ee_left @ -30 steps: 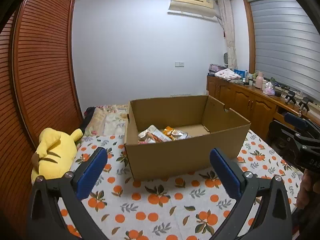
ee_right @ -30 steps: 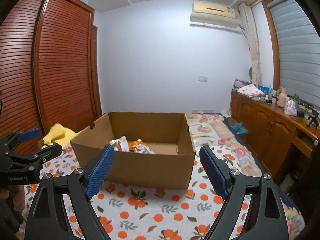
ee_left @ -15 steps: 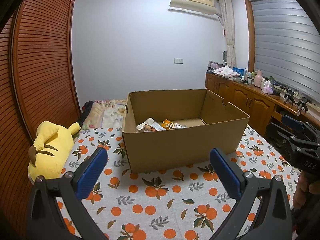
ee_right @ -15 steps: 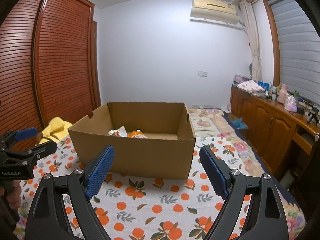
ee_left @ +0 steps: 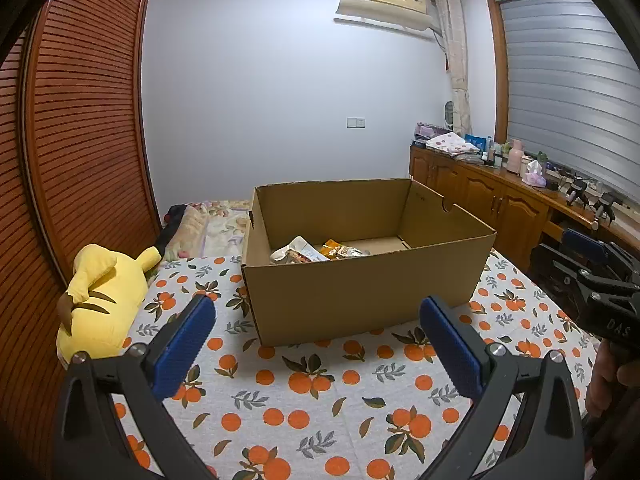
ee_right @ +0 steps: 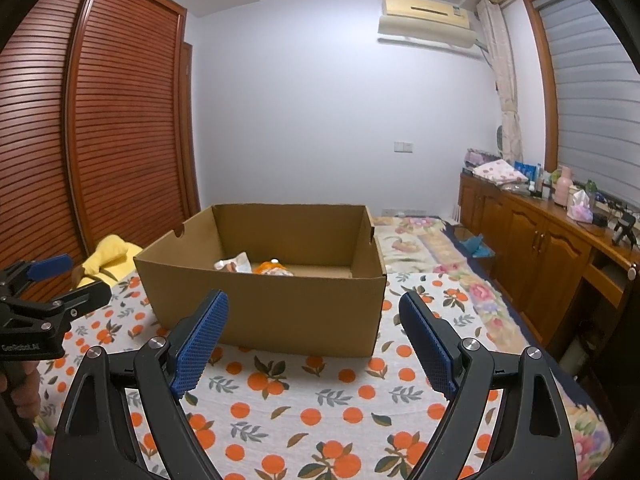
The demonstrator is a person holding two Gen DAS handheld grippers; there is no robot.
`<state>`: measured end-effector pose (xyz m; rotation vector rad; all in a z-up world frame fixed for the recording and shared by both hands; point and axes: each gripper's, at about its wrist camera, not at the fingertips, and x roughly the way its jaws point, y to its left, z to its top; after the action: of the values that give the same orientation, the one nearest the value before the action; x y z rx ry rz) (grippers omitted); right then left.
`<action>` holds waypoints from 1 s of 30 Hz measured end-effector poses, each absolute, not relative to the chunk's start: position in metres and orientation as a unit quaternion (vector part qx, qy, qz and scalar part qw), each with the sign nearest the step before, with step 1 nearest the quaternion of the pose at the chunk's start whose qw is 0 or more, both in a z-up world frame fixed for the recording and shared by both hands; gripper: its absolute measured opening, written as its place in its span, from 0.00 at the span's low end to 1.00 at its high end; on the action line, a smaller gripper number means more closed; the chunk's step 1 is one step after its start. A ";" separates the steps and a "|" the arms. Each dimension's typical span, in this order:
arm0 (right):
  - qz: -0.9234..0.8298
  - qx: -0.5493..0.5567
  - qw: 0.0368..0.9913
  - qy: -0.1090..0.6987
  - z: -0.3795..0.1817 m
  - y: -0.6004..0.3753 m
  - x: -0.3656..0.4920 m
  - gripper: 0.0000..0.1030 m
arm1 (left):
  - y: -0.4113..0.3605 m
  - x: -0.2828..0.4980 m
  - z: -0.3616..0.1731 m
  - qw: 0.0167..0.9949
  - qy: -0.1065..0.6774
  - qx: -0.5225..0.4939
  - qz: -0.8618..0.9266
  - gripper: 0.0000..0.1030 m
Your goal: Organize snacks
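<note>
Item: cardboard box (ee_left: 360,280), open-topped, standing on the bed (ee_left: 320,392) over an orange-print cover.

Contents: a few snack packets (ee_left: 316,251) lying loose on the box floor toward its left side, one pale and one orange (ee_right: 274,269); most of the floor is bare.

Progress, as judged: snacks are already gathered in the box and none shows on the cover around it; any sorting inside looks not yet done.

Left hand-held gripper (ee_left: 316,336): jaws spread wide, nothing between them, near side of the box.

Right hand-held gripper (ee_right: 314,336): likewise wide open and empty, just short of the near wall.

Surroundings: yellow plush toy (ee_left: 100,292) left of the box, beside the slatted wardrobe doors (ee_left: 80,140); wooden counter (ee_right: 560,240) with bottles and cloths along the right wall.

Obstruction: the tall near wall of the box; packets must be reached from above.
</note>
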<state>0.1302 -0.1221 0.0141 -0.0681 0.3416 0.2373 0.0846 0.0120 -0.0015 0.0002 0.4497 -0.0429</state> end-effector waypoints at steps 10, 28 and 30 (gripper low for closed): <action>0.118 -0.033 0.978 0.169 0.014 -0.122 0.130 0.87 | 0.011 0.084 -0.001 0.975 0.223 0.000 -0.022 1.00; 0.118 -0.032 0.978 0.169 0.014 -0.123 0.130 0.87 | 0.013 0.082 0.002 0.975 0.219 0.000 -0.021 1.00; 0.118 -0.033 0.978 0.170 0.014 -0.122 0.130 0.87 | 0.013 0.082 0.003 0.976 0.218 0.000 -0.021 1.00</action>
<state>0.1298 -0.1223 0.0145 -0.0660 0.3416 0.2379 0.0823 0.0131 0.0028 -0.0007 0.4402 -0.0425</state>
